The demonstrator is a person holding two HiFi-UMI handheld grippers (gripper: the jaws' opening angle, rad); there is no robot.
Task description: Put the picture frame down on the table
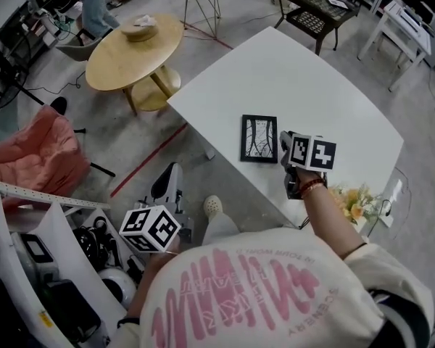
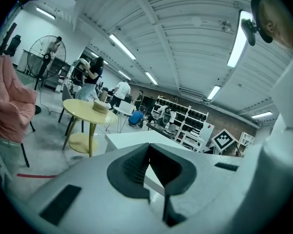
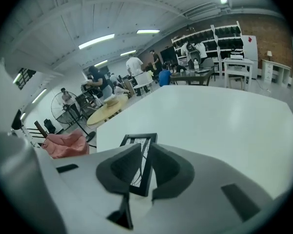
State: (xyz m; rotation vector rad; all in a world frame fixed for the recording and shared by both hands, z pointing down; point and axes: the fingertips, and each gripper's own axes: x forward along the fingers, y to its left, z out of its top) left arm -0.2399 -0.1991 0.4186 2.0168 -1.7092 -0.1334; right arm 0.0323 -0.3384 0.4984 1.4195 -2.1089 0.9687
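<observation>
Two grippers sat very unevenly to the job. The right gripper (image 3: 145, 167) was just beside the picture frame (image 1: 259, 138), while the left gripper (image 2: 147, 155) hung low, well off the white table (image 1: 312, 85), pads tip to tip on nothing. The frame lay flat and face up, to the left of the right fingers. Its long axis ran away from the person, roughly along the gripper's line of sight. Those jaws stood a narrow gap apart around the near corner, seemingly without pinching it.

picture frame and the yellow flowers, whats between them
The right gripper and the hand holding it lie between the picture frame and the flowers. The head view shows it.
</observation>
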